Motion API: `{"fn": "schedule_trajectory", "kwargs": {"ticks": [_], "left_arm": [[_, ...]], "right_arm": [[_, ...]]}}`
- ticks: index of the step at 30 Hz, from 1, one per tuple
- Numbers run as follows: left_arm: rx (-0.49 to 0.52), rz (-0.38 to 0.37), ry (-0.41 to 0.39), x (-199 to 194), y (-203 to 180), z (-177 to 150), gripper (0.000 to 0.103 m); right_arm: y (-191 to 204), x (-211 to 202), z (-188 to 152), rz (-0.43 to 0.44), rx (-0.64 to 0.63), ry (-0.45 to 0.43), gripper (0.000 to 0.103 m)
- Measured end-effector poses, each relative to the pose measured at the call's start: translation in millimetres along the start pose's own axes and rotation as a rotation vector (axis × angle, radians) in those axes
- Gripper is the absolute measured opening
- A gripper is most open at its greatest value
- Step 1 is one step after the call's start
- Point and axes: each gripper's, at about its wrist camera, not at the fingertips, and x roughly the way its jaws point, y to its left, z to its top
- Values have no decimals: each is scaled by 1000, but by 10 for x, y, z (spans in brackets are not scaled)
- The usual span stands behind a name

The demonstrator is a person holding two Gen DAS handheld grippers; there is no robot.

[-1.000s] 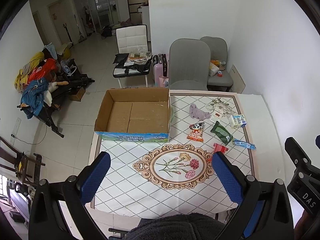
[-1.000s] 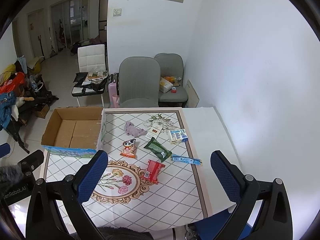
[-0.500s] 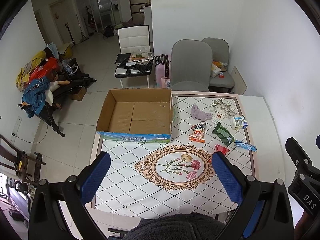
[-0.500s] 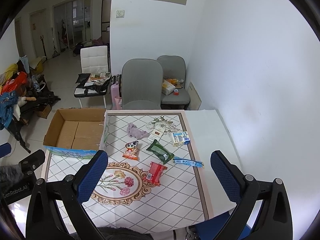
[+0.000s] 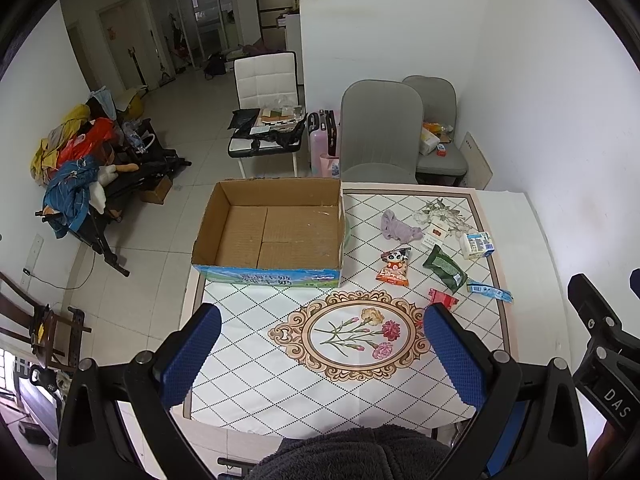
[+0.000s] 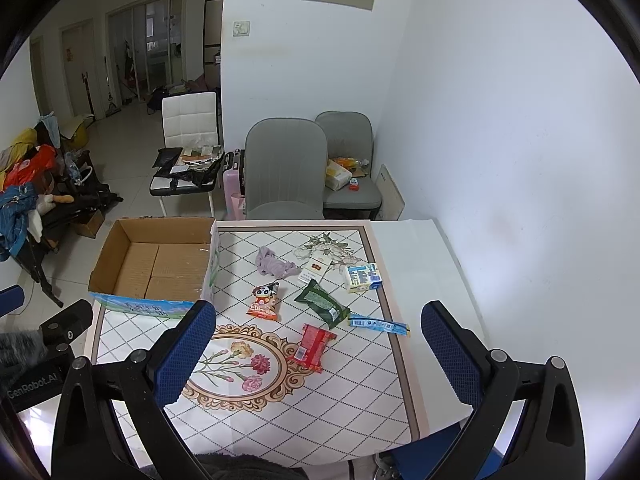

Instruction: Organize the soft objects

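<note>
Left gripper and right gripper hang above the near table edge, jaws spread wide, nothing between them. Mid-frame on the patterned cloth: red packet, panda snack bag, green pouch, blue stick, small carton and purple soft cloth, loosely grouped. Beyond, at the table's left edge, an open cardboard box shows only its bare flaps inside.

The open brown box is matt corrugated cardboard; the crumpled lilac cloth looks soft; the green snack packet is glossy plastic film.
</note>
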Motion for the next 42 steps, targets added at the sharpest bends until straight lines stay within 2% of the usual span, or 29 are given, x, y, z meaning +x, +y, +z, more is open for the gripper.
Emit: {"fn": "schedule_trajectory", "kwargs": {"ticks": [11,17,20,22,27,30,34,35,36,38,40,42], "left_arm": [[1,-11,6,12,-36,6,103],[20,-65,70,403,-240,167,103],[42,-113,120,784,-444,318,103],[78,-133,159,1124,-646,428,103],[164,-146,317,2200,-1159,597,103],[178,-137,414,2816,-1361,574,103],[194,-118,555,3640,-1539,445,102],[192,-106,588,3811,-1548,413,96],[183,-106,619,3975,-1549,376,88],[169,-97,674,4260,-1539,300,79],[142,-93,705,4444,-1508,270,77],[112,-96,716,4555,-1469,265,77]], "right_arm": [[-86,80,10,18,33,16,103],[-527,597,-37,29,150,120,103],[-790,1025,-87,15,181,188,103],[-934,1402,-129,37,178,238,103],[-1032,2542,-226,101,69,393,103],[-920,3394,-310,153,-34,477,103],[-730,4392,-451,237,-92,602,103],[-658,4648,-498,258,-118,632,102],[-580,4838,-540,277,-143,659,101],[-447,5124,-596,305,-180,692,98],[-301,5409,-645,337,-217,722,97],[-168,5630,-690,322,-272,735,93]]}}
